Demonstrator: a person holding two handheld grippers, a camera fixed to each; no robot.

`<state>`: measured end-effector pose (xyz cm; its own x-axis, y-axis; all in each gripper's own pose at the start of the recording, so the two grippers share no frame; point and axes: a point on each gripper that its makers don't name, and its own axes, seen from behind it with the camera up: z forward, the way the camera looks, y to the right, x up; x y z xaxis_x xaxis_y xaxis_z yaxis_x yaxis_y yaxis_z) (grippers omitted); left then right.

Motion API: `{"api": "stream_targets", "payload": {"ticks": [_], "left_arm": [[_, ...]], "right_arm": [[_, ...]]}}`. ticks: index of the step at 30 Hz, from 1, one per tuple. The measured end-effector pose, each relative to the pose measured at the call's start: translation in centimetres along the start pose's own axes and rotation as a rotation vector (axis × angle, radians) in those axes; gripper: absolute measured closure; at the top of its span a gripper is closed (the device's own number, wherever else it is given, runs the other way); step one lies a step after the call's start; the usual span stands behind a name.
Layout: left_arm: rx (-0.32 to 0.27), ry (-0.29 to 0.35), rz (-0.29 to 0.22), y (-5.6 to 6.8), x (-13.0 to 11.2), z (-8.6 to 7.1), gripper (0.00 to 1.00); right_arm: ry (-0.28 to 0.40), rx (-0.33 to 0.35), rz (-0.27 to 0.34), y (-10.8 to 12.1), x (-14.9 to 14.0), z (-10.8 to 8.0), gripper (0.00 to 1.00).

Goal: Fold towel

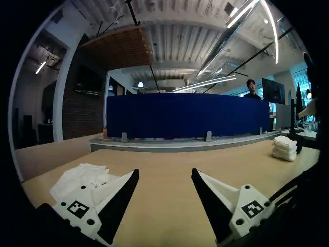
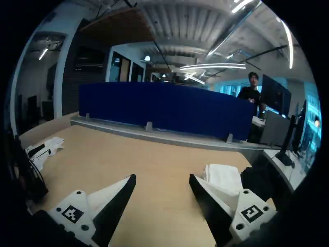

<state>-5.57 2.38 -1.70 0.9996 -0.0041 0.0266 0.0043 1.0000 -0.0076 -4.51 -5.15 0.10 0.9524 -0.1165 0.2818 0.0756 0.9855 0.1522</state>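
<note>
Jaws L+R spread | towel (image 1: 80, 179) white, crumpled, tag showing, on desk (image 1: 172, 164)

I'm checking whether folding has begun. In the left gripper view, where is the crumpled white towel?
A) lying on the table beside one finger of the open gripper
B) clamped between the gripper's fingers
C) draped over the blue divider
A: the crumpled towel lies loose on the table beside one finger of the left gripper, whose jaws stand open with nothing between them.
</note>
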Motion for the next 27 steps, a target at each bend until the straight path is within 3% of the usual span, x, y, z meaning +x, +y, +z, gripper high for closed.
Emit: {"api": "stream_targets", "payload": {"ticks": [14, 27], "left_arm": [[0.0, 0.0, 0.0, 0.0, 0.0, -0.1, 0.05], [0.0, 0.0, 0.0, 0.0, 0.0, -0.1, 0.05]], "right_arm": [[0.052, 0.014, 0.014, 1.2, 1.7, -1.8, 0.0], [0.098, 0.049, 0.056, 2.2, 3.4, -1.9, 0.0]]}}
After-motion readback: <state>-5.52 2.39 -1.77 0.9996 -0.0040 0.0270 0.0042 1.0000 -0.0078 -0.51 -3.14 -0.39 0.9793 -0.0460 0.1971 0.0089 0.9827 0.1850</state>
